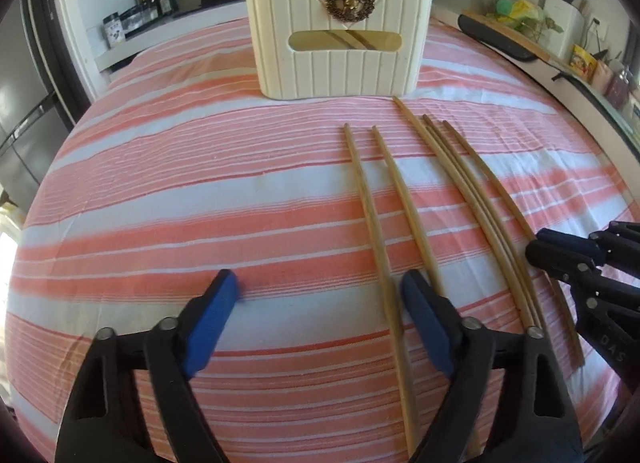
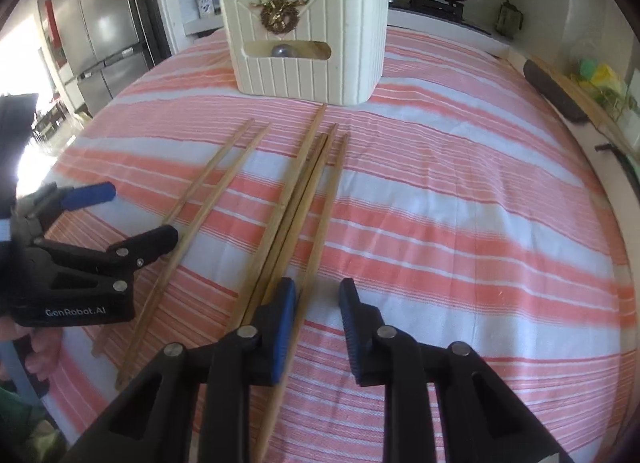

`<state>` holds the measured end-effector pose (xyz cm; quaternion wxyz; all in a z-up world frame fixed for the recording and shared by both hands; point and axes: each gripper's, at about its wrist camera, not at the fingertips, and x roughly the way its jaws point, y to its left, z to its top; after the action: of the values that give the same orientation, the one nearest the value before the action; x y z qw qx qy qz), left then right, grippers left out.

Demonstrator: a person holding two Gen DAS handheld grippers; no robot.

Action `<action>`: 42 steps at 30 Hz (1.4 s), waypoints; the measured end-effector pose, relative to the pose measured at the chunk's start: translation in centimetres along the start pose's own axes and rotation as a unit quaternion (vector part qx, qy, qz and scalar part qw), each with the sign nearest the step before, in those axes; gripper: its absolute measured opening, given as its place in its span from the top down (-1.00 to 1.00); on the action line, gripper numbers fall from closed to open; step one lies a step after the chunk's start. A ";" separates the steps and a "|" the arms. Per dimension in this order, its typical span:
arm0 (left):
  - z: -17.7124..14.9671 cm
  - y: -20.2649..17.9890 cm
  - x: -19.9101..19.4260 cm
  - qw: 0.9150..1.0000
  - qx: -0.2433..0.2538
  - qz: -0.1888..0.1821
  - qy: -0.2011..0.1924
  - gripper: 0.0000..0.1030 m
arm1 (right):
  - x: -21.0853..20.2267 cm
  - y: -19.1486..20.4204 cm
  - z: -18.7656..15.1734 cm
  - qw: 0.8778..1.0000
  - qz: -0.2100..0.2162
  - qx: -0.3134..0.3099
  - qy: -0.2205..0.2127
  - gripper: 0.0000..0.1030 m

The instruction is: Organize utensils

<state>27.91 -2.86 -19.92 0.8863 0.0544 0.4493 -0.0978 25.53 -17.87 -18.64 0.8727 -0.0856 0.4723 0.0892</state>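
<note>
Task things: six chopsticks lie flat on the striped table (image 1: 160,183), as a left pair (image 1: 368,199) and a bundle of four (image 1: 460,179) just to its 3 o'clock side. The cream holder (image 1: 340,43) stands upright beyond their far tips, at 12 o'clock.

Long axis: every stick runs roughly 12 to 6 from where you stand. They lean toward 11 in the left wrist view and toward 1 in the right.

Left tongs (image 1: 320,291): wide open and holding nothing. The leftmost stick of the pair passes through the gap, close against the 3 o'clock pad. Its partner runs behind that pad.

Right tongs (image 2: 318,299): open only a narrow way. The outermost stick of the bundle runs along the inner face of the 9 o'clock pad, and nothing looks clamped.

Nearer hand: your left is on the pair and your right is on the bundle, so each has its own sticks.

Deciding relation: each gap crosses its stick's length, so I judge that closing would pinch it near the thick end.

Hard to tell: the near ends are covered by the tongs. Whether any pad touches wood is unclear. Through the holder's slot you see only slanted sticks and something round and grey.
</note>
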 end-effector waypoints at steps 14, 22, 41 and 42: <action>-3.7 5.3 -3.2 0.998 -0.047 0.051 -0.010 0.89 | -2.8 -6.0 -5.3 0.993 -0.062 0.103 -0.017 0.88; -4.9 6.7 -3.6 0.997 -0.070 0.042 -0.012 -0.35 | -3.5 -4.6 -6.8 0.995 -0.054 0.072 -0.036 0.20; -4.5 7.2 -2.2 0.998 -0.050 0.031 0.027 -0.97 | -3.2 -5.4 -7.1 0.995 -0.032 0.089 -0.038 0.18; -4.1 7.3 -2.1 0.998 -0.042 0.020 0.042 -0.97 | -3.2 -5.7 -6.7 0.996 -0.022 0.085 -0.021 0.18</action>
<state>25.08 5.28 -20.58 0.8698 0.0306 0.4890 -0.0586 19.75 -25.15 -19.22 0.8883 -0.0196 0.4578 0.0314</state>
